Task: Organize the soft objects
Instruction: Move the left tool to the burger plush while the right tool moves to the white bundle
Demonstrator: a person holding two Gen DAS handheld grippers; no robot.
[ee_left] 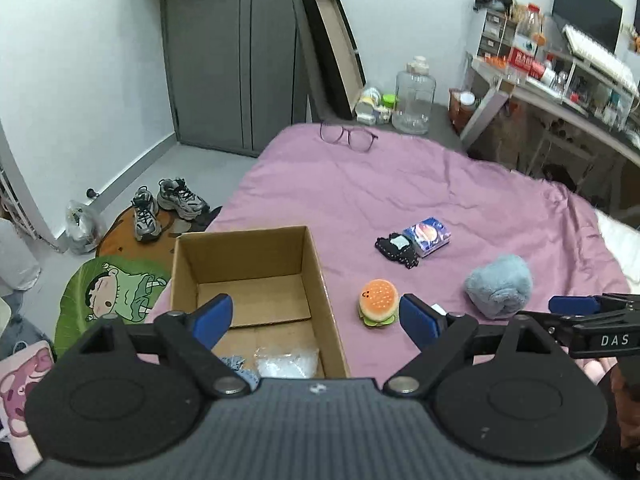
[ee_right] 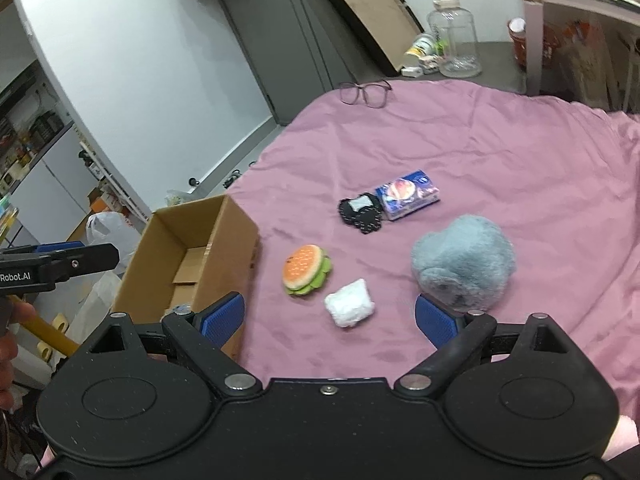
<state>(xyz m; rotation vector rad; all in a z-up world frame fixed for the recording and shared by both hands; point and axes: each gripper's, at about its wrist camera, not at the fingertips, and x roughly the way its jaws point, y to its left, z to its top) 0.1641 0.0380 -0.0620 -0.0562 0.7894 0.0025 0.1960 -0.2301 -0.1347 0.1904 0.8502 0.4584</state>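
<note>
While both tools are held wide open and empty above a pink bedspread (ee_right: 500,152), the soft things are seen spread out ahead of them. From the left gripper (ee_left: 316,318), a cardboard box (ee_left: 320,276) is found directly ahead, under and just past its left finger; a white packet (ee_left: 286,362) and a scrap of blue fabric (ee_left: 240,366) lie inside at the near end. Just past its right fingertip a burger toy (ee_left: 378,302) is seen, with a black pouch (ee_left: 396,249) and a tissue pack (ee_left: 427,236) farther ahead, touching each other, and a rolled blue towel (ee_left: 500,286) off to the right. From the right gripper (ee_right: 330,316), the box is placed ahead-left, beside its left finger. Between its fingers — slightly ahead — a white wad (ee_right: 350,303) lies on the bedspread, near the burger toy. The towel sits just beyond the right fingertip. Glasses (ee_right: 366,91) are left at the far edge — well apart from everything else.
</note>
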